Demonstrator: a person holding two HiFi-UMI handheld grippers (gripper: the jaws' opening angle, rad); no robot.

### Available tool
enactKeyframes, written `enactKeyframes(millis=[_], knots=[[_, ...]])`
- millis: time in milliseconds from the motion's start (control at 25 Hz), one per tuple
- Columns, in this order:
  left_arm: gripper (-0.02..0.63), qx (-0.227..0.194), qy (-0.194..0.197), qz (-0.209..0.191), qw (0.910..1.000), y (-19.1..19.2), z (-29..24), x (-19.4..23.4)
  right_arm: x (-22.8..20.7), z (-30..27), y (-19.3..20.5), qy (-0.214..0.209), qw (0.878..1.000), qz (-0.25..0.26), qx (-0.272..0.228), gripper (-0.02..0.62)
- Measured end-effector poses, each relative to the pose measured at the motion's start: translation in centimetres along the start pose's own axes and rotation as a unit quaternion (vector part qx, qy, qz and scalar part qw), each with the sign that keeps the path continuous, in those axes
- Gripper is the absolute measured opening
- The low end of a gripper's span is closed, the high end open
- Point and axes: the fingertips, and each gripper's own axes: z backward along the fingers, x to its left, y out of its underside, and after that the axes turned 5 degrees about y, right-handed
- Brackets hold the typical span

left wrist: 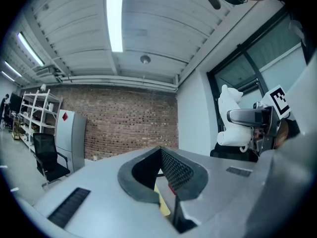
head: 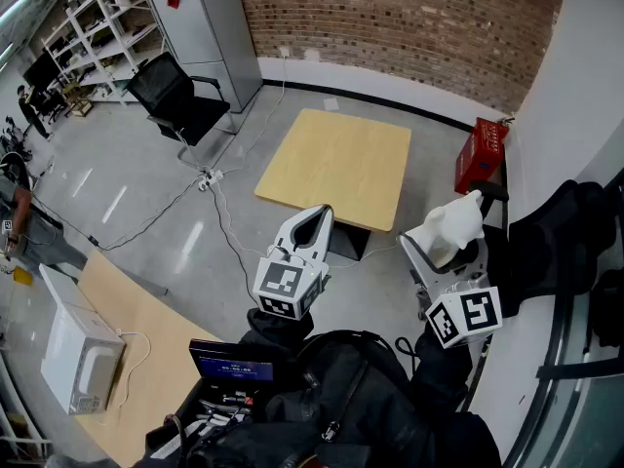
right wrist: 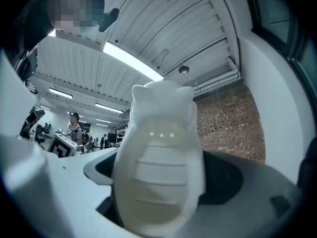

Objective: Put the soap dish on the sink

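A white soap dish (head: pixel 456 224) with ribbed inside and two small ears stands upright between the jaws of my right gripper (head: pixel 444 240), held in the air at chest height. In the right gripper view the soap dish (right wrist: pixel 161 167) fills the middle and hides the jaws' inner faces; my right gripper (right wrist: pixel 163 182) is shut on it, jaws wide apart. My left gripper (head: pixel 317 217) hovers to the left of it, jaws together in a point, nothing in them. The left gripper view shows the left gripper (left wrist: pixel 161 152) shut, with the soap dish (left wrist: pixel 230 118) off to the right. No sink is in view.
A square wooden table (head: pixel 336 164) stands on the grey floor ahead. A red box (head: pixel 481 154) sits by the right wall, a black office chair (head: pixel 180 100) and grey cabinet (head: pixel 210 22) at back left. Cables (head: pixel 210 188) cross the floor. A white appliance (head: pixel 78 354) rests on a wooden bench.
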Motion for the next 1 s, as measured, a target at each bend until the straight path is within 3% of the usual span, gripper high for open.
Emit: enactKeyframes(millis=[480,1000], knots=[[0.002,0.0,-0.007,0.001,1.0,0.2,-0.5,-0.2,0.1,-0.4,0.7,-0.013,1.0,0.007,0.004,0.482],[0.002,0.038,-0.018,0.01,0.9991,3.1,-1.5,-2.8,-2.1,1.0,3.6,-0.033,0.999,-0.013,0.037,0.482]])
